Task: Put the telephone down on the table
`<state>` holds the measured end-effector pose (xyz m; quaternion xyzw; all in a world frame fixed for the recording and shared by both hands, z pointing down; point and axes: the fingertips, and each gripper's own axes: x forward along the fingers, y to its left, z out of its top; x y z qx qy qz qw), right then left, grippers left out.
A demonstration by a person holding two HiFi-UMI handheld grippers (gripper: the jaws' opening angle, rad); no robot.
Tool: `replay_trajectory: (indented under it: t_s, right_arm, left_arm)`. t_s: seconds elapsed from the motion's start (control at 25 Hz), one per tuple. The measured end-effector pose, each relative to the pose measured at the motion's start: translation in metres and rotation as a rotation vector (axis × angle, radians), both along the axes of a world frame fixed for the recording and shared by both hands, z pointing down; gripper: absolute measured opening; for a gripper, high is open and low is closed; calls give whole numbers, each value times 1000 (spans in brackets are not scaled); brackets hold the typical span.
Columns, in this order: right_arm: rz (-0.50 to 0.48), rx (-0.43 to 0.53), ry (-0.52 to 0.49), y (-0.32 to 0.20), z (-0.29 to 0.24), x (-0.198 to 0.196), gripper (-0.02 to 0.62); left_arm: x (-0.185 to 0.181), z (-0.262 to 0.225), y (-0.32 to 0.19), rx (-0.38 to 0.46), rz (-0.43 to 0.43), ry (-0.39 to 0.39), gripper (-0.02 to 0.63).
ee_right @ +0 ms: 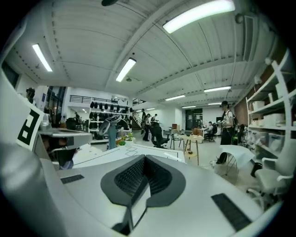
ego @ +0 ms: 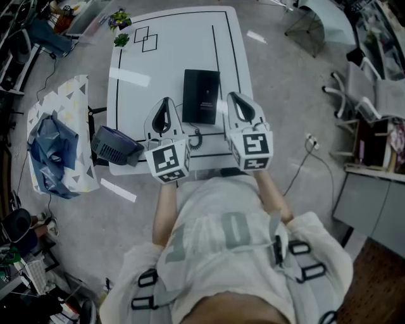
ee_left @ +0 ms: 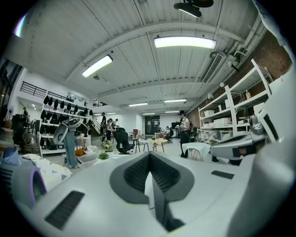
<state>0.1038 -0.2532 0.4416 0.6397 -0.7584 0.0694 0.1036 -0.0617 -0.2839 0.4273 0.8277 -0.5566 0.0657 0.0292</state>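
The telephone [ego: 201,96], a flat black box, lies on the white table [ego: 171,57] with its coiled cord [ego: 196,138] trailing toward the near edge. My left gripper [ego: 166,102] hovers just left of it, jaws shut and holding nothing. My right gripper [ego: 233,97] hangs just right of it, also shut and empty. In the left gripper view the left gripper [ee_left: 149,156] points level across the room and its pads meet. The right gripper view shows the same for the right gripper [ee_right: 144,158]. Neither gripper view shows the telephone.
A dark purple rounded device [ego: 115,146] juts off the table's left near corner. Two small plants [ego: 120,19] stand at the far left corner. A blue cloth [ego: 54,149] lies on a patterned seat at left. Office chairs [ego: 364,95] and shelves stand at right.
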Motion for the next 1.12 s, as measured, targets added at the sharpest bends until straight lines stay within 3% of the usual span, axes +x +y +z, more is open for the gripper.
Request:
replay_trajectory:
  t_s: [0.4,1.12]
  right_arm:
    - [59,-181,-33,36,59,22,8]
    - [125,-170,-47,31,50,53,8]
  left_arm:
    - [-7,12,1,-16,-16,13,6]
    - [-6,15,-1,-27,-22,10,6]
